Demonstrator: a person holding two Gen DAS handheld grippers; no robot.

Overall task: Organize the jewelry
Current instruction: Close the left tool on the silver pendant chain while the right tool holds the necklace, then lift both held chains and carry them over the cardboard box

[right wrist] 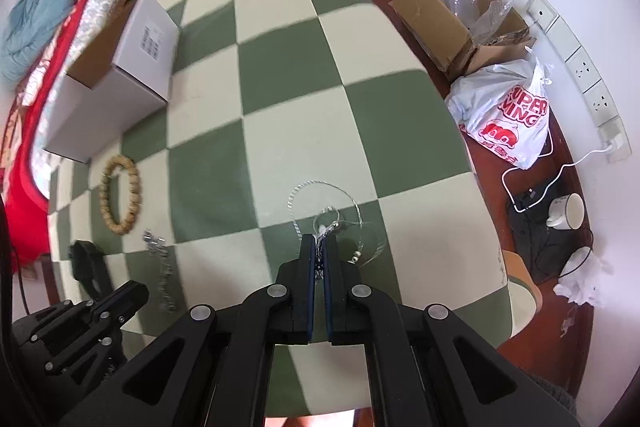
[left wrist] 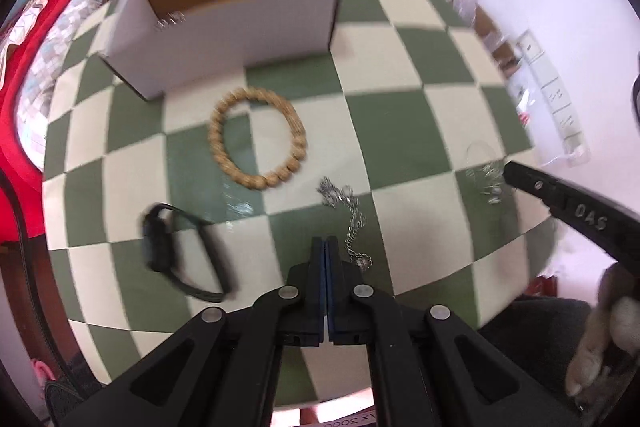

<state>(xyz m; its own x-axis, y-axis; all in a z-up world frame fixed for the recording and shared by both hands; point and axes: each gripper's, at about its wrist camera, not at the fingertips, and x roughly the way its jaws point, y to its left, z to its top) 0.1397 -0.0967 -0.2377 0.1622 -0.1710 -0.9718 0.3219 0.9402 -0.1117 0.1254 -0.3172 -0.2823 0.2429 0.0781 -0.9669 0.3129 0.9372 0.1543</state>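
Checkered mat (right wrist: pixel 280 99), 1 box (left wrist: pixel 224 27), 1 bead bracelet (left wrist: pixel 258 139), 2 chains (left wrist: pixel 346 211), 1 watch (left wrist: pixel 180 255)

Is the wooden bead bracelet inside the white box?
No, the wooden bead bracelet lies on the checkered cloth in front of the white box.

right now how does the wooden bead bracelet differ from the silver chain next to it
The wooden bead bracelet is tan, made of chunky round beads, and lies in an open ring. The silver chain is thin metal links, strung out in a loose line with a bunched end. Both lie untouched on the checkered cloth.
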